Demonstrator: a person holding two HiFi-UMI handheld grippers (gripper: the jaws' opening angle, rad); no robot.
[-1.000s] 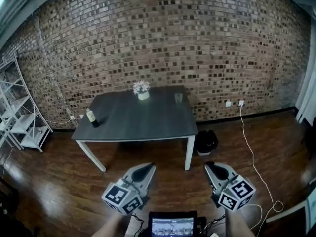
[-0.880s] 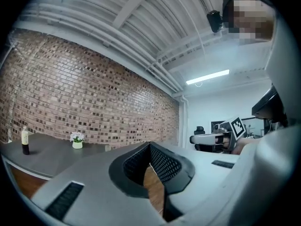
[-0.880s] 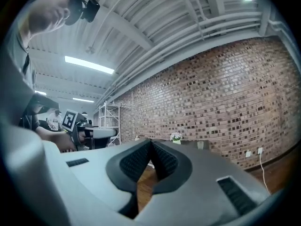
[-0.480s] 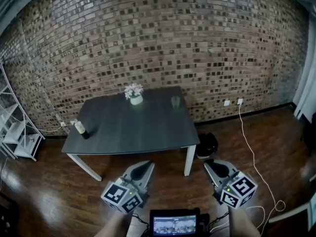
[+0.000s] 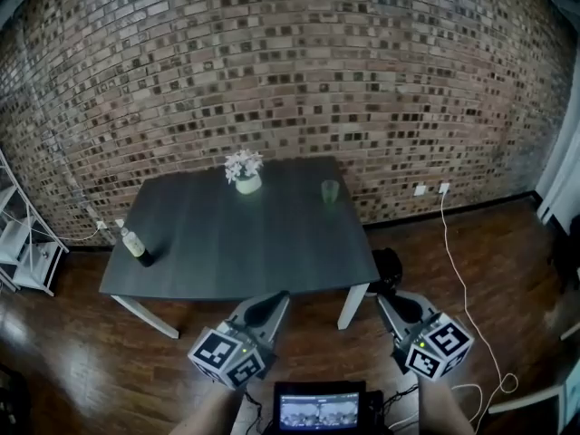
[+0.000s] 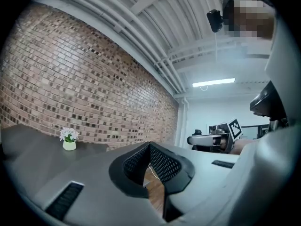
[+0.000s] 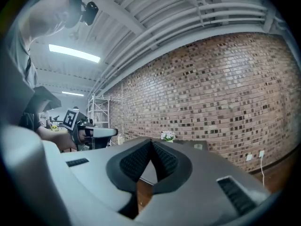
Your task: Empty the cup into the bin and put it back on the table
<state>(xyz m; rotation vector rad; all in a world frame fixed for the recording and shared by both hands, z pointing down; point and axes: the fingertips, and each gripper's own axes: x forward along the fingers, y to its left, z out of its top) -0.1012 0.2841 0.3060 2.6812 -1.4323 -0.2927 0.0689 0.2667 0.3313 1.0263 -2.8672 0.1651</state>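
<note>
Dark table (image 5: 236, 243) against a brick wall. Cup (image 5: 330, 191) upright near the back right corner, flower pot (image 5: 246, 172) at the back edge, bottle (image 5: 136, 246) at the left edge. Black bin (image 5: 388, 268) on the floor by the right front leg. Left gripper (image 5: 275, 299) and right gripper (image 5: 388, 303) low, short of the table, jaws together.

At your twelve o'clock sits a small white pot of white flowers (image 5: 244, 172), at ten a dark pale-capped bottle (image 5: 137, 246), at nine a white metal shelf rack (image 5: 34, 254).

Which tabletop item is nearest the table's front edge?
The bottle, by the near left corner; the flower pot and the cup stand along the far edge.
</note>
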